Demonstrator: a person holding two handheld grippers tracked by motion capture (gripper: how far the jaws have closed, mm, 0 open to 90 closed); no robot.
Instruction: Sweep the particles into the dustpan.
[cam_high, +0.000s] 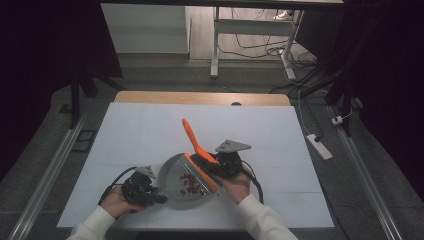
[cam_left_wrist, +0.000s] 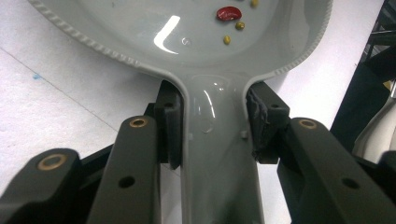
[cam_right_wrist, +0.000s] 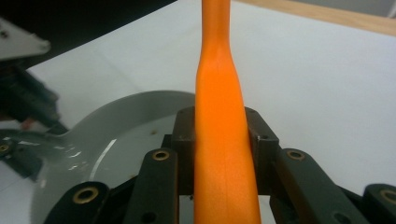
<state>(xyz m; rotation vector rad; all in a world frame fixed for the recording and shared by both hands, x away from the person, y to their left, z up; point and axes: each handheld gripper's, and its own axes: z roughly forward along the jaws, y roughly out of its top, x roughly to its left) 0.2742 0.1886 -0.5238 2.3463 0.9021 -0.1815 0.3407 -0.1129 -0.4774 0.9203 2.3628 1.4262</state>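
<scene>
Red beans (cam_high: 189, 183) are seen in the high view gathered inside a grey plastic dustpan (cam_high: 176, 176) that rests on the white table cover (cam_high: 280, 150) near the front edge. The dustpan handle is gripped by the left gripper (cam_high: 156, 196); an orange plastic brush handle (cam_high: 192, 136) is gripped by the right gripper (cam_high: 216, 162), with the brush head laid across the orange-lipped dustpan mouth. No loose beans can be made out on the cover, so sweeping is judged nearly complete; emptying the dustpan is judged to remain. The bristles are hidden behind the hand.

In the left gripper view, the jaws are clamped against both sides of the grey handle (cam_left_wrist: 219, 154). One red bean (cam_left_wrist: 228, 13) and small yellowish grains (cam_left_wrist: 227, 39) are visible; the rest of the pan is cut off.

In the right gripper view, the jaws are closed on the orange handle (cam_right_wrist: 222, 140). The brush head is out of frame below.
</scene>
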